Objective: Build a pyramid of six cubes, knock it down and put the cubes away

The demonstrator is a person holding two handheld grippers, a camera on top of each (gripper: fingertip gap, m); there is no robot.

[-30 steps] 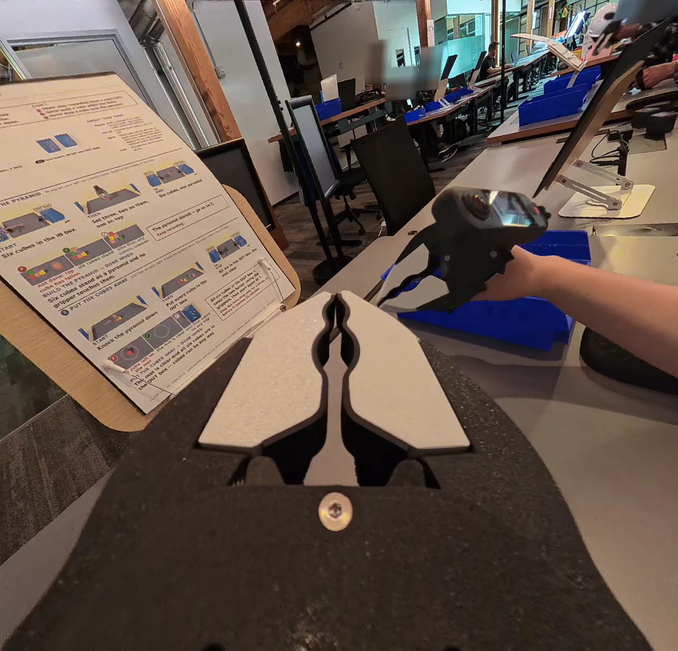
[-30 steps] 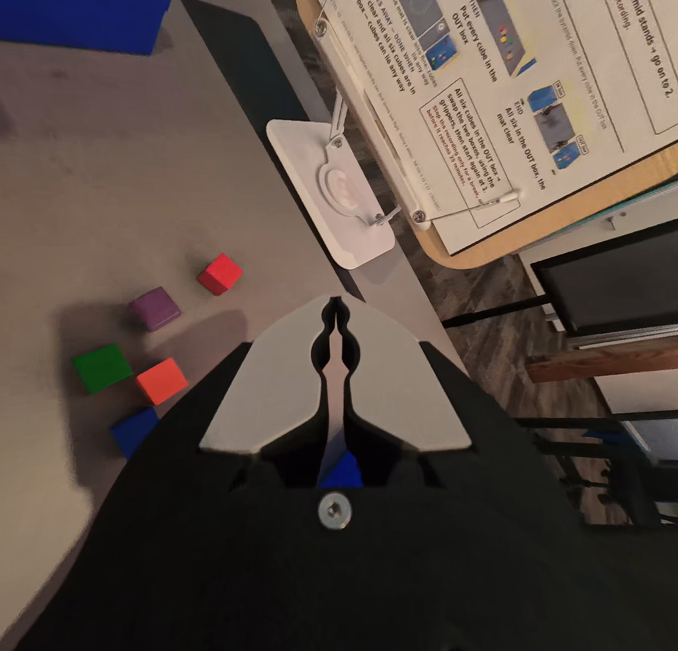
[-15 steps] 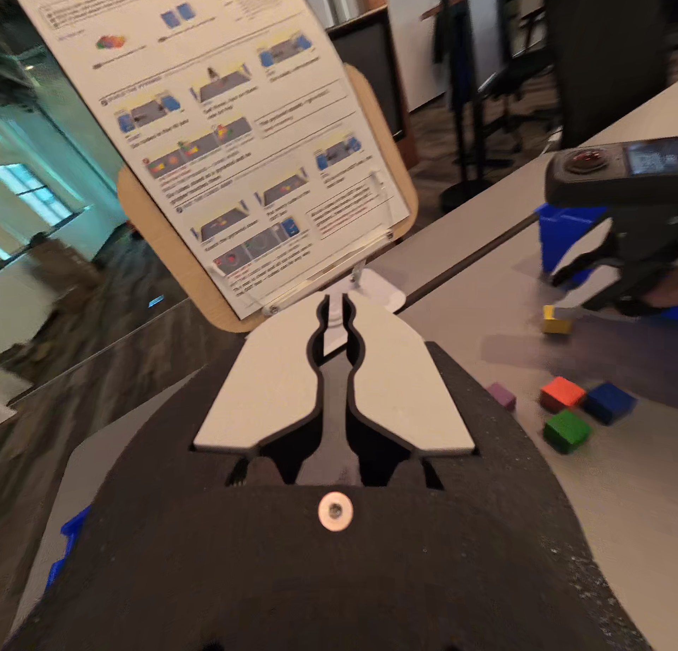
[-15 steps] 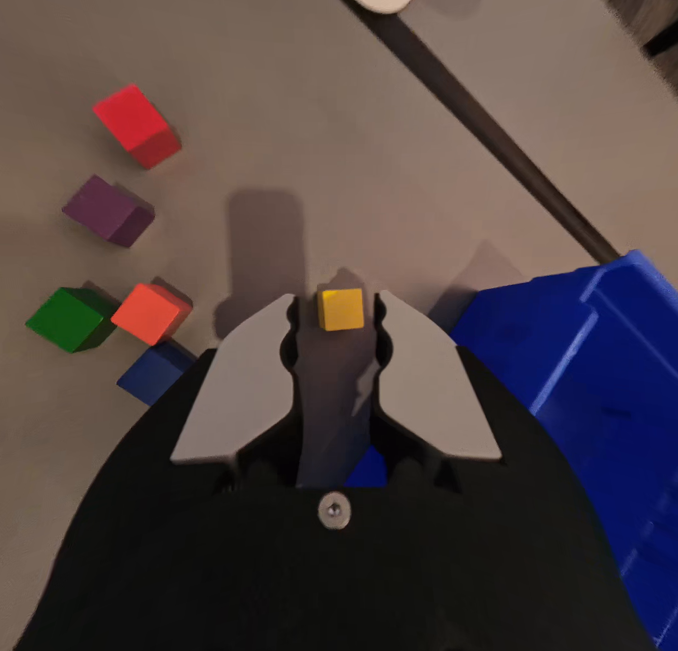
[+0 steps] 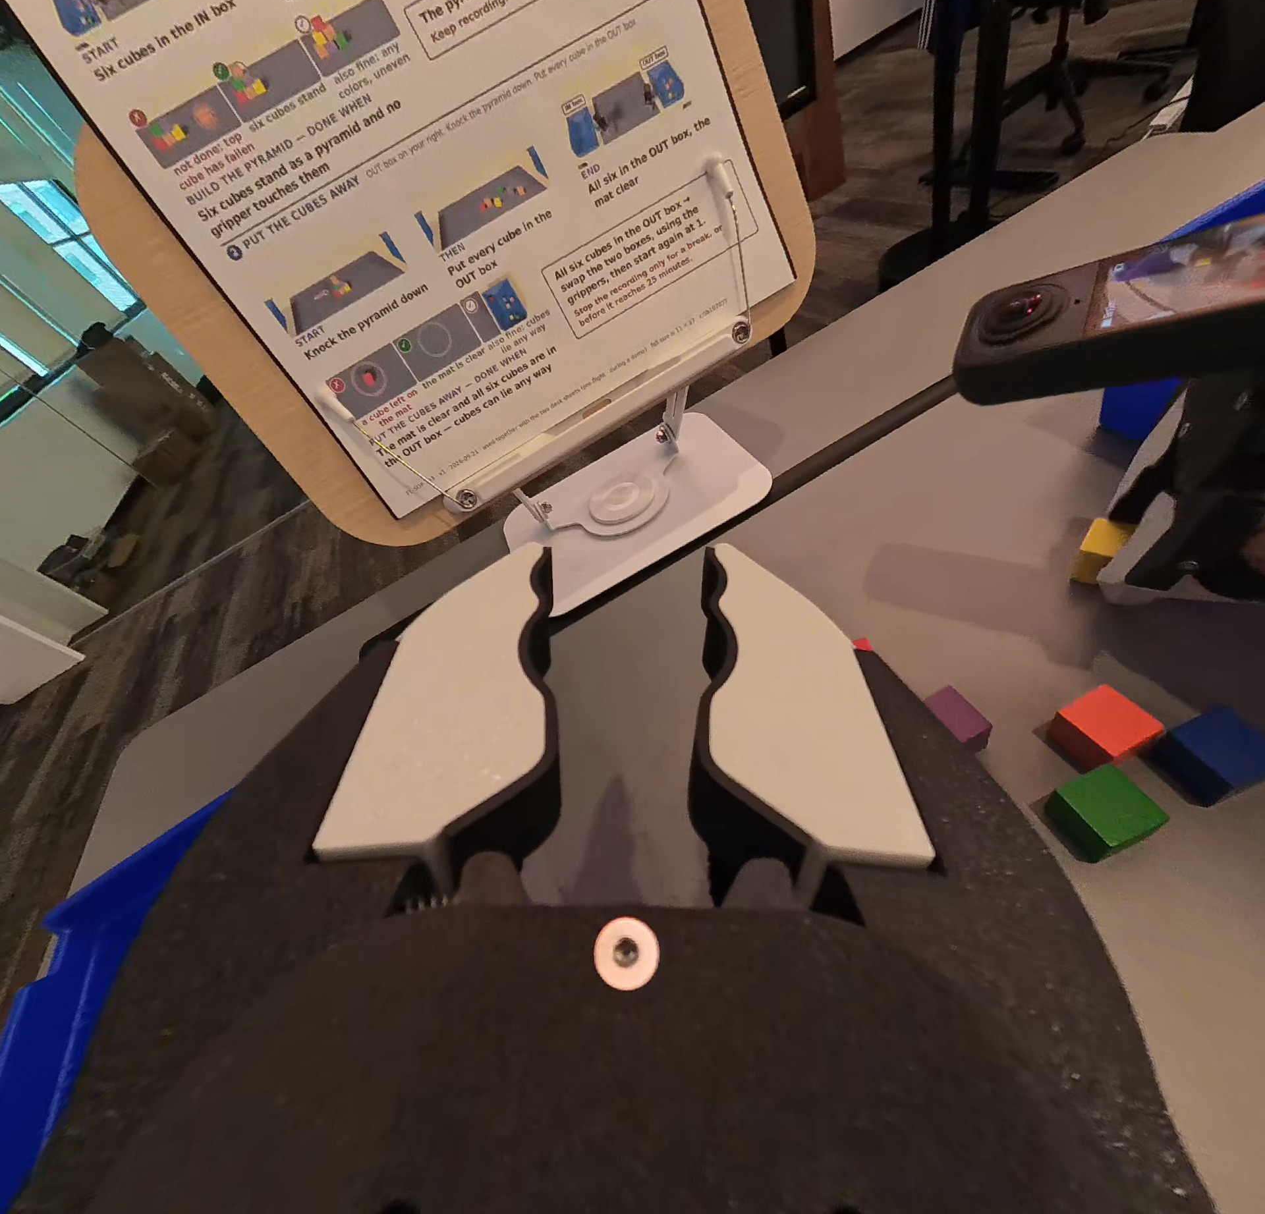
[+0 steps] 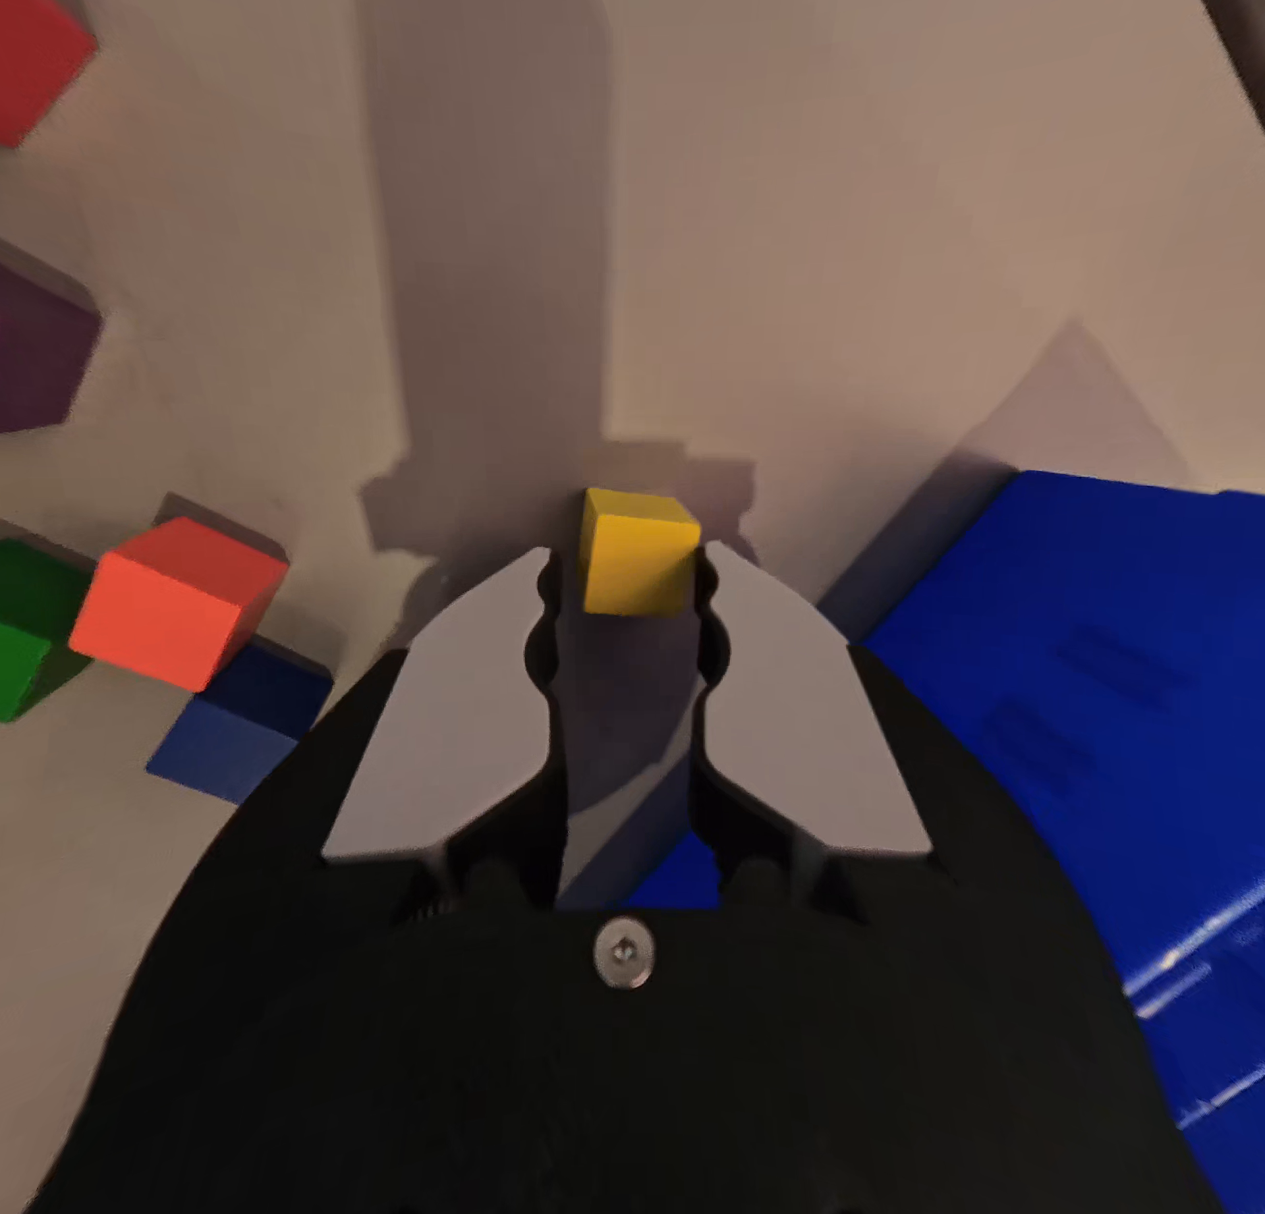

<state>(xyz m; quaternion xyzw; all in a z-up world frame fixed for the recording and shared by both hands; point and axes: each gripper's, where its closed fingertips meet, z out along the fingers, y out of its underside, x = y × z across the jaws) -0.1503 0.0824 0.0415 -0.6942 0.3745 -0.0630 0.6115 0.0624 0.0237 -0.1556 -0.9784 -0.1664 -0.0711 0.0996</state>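
My right tongs (image 6: 626, 565) bracketed the yellow cube (image 6: 636, 555) on the grey mat (image 6: 821, 223), right finger touching, a slight gap at the left; grip not closed. Left tongs (image 5: 624, 558) gaped empty. Orange cube (image 6: 164, 606), blue cube (image 6: 233, 729), green, purple, red lay loose nearby, blue box (image 6: 1068, 702) beside.

Red cube (image 5: 862, 644) mostly hidden behind left claw (image 5: 624, 582); green cube (image 6: 20, 627) cut by frame edge.
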